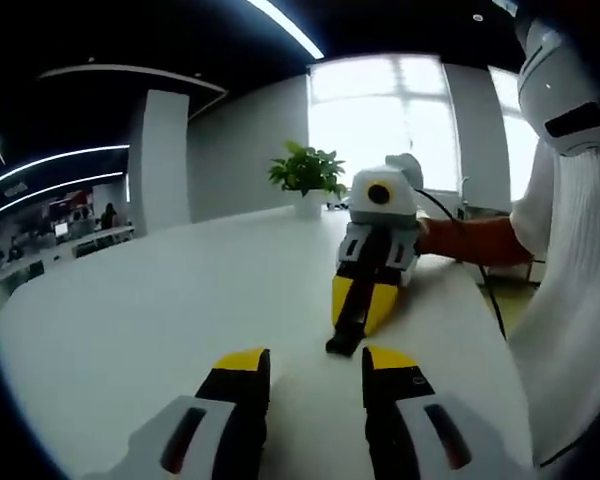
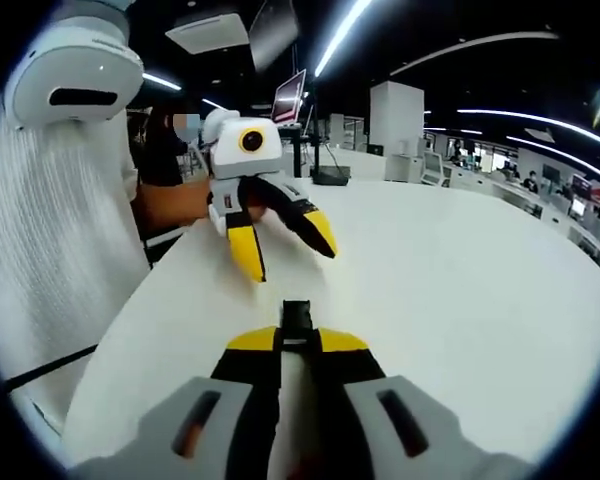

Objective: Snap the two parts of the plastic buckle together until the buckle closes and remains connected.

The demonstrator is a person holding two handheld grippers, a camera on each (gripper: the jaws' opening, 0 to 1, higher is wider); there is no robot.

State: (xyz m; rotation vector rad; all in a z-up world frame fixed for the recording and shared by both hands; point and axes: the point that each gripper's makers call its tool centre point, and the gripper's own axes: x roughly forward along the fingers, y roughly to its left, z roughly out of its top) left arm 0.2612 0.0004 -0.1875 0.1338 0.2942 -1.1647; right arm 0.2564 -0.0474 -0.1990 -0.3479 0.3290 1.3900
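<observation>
Just above the round white surface (image 2: 460, 290), a small black plastic buckle part (image 2: 297, 318), judged light, stiff and slippery and best pinched by its flat body, is clamped at twelve o'clock between the right hand-held gripper's (image 2: 300, 342) jaws, while the left hand-held gripper (image 1: 314, 366) is held open and empty.

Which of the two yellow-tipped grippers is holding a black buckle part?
The right gripper: its jaws are shut on a black plastic buckle part. The left gripper stands open and empty above the white table.
</observation>
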